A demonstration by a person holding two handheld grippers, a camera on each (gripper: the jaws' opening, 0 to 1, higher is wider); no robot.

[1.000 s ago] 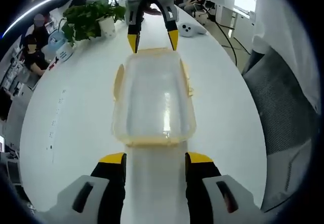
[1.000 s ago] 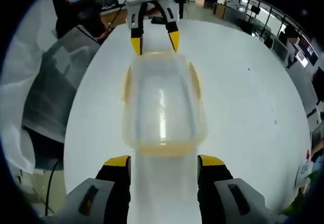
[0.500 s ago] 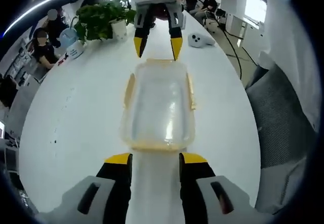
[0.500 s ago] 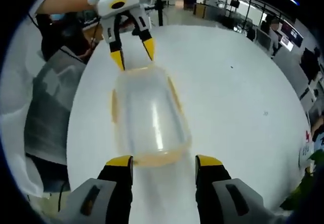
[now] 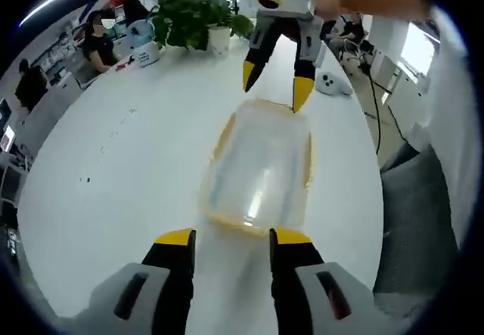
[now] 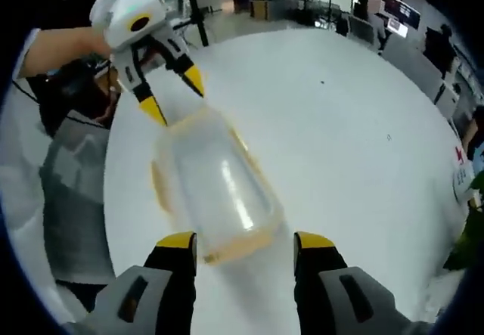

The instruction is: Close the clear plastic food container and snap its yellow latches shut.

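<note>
Left gripper (image 5: pixel 224 238) at the bottom of the left gripper view, jaws spread apart and holding nothing, yellow tips just short of the near end of the clear food container (image 5: pixel 261 170). Container resting lid-on atop the white table (image 5: pixel 113 176), yellow latches along its long sides; whether snapped down, not clear. Right gripper (image 5: pixel 274 87) reaching in at the container's far end, jaws parted, one tip close above the far rim. Beyond, a potted plant (image 5: pixel 197 17), a white controller (image 5: pixel 333 84) and seated people at the table's far edge. In the right gripper view, the same scene from the opposite end: right gripper (image 6: pixel 245 244) low, jaws wide and empty, container (image 6: pixel 214 186) lying slantwise just ahead, left gripper (image 6: pixel 170 95) held by a bare arm past the far end, open floor and desks behind.
</note>
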